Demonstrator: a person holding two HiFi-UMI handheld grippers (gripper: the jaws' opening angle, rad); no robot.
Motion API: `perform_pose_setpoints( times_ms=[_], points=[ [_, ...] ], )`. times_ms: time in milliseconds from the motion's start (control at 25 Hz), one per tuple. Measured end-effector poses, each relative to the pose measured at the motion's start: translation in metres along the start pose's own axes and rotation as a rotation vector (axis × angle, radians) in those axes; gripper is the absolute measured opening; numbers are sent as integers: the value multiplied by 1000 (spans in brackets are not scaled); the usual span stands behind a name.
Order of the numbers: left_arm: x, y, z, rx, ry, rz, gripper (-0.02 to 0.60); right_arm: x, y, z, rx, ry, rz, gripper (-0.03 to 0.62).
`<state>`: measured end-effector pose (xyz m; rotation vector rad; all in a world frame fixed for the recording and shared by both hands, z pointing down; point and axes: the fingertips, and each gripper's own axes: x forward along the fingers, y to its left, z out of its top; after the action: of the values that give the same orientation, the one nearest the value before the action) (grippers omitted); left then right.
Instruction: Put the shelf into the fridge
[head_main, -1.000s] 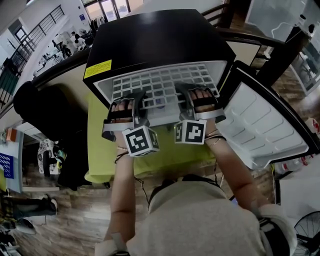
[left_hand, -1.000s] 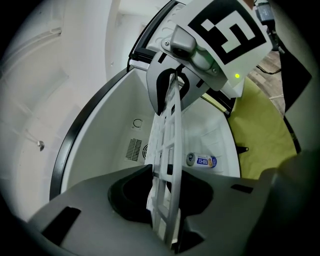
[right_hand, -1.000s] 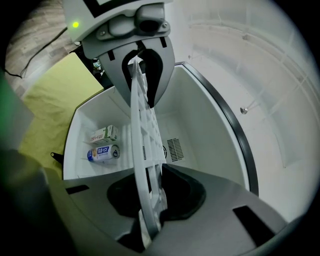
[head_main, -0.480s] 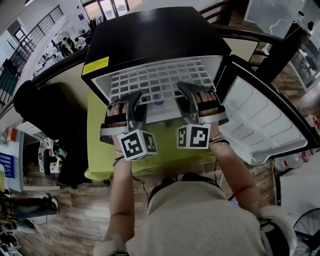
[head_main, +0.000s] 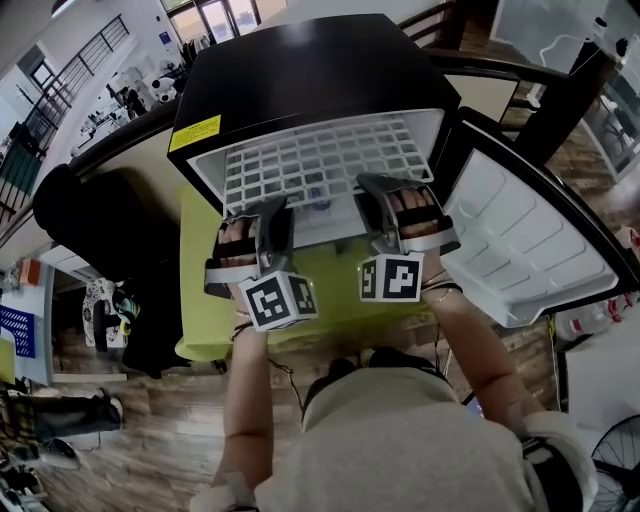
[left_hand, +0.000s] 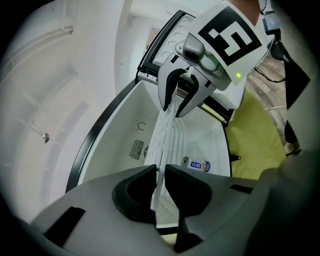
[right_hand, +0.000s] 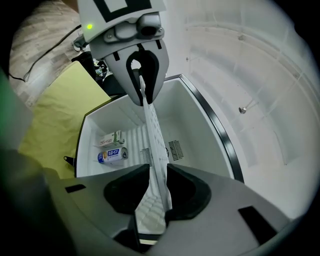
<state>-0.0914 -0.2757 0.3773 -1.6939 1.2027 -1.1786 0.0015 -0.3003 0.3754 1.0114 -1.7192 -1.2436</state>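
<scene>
The white wire shelf (head_main: 320, 165) lies level, partly inside the open black fridge (head_main: 300, 70). My left gripper (head_main: 268, 215) holds the shelf's near edge on the left. In the left gripper view the shelf (left_hand: 167, 135) runs edge-on between the pads of that gripper (left_hand: 160, 172); its jaws have just been closing and now pinch the rim. My right gripper (head_main: 385, 200) is at the near edge on the right. Its jaws have just been closing too, and the shelf (right_hand: 155, 135) lies between them with the right gripper (right_hand: 159, 175) still apart.
The fridge door (head_main: 520, 240) hangs open to the right. A can (right_hand: 111, 155) and a small carton (right_hand: 111, 139) lie on the fridge floor. The fridge stands on a yellow-green cloth (head_main: 330, 285). A dark chair (head_main: 90, 230) is at the left.
Both grippers have let go and shifted back toward the person along the shelf's near edge. The left one has closed on the rim again.
</scene>
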Motion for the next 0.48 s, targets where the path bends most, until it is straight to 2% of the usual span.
perform_pose_setpoints(
  times_ms=[120,200,480],
  points=[
    [1,0,0,-3,-1,4,63,1,-1,1,-3,-4,-16,105],
    [1,0,0,-7,-7,8,61,2,-3,1,-14,-5,-28,71],
    [3,0,-1,-21,2,-3,61,4,-3,0,-54,16,-15,60]
  ],
)
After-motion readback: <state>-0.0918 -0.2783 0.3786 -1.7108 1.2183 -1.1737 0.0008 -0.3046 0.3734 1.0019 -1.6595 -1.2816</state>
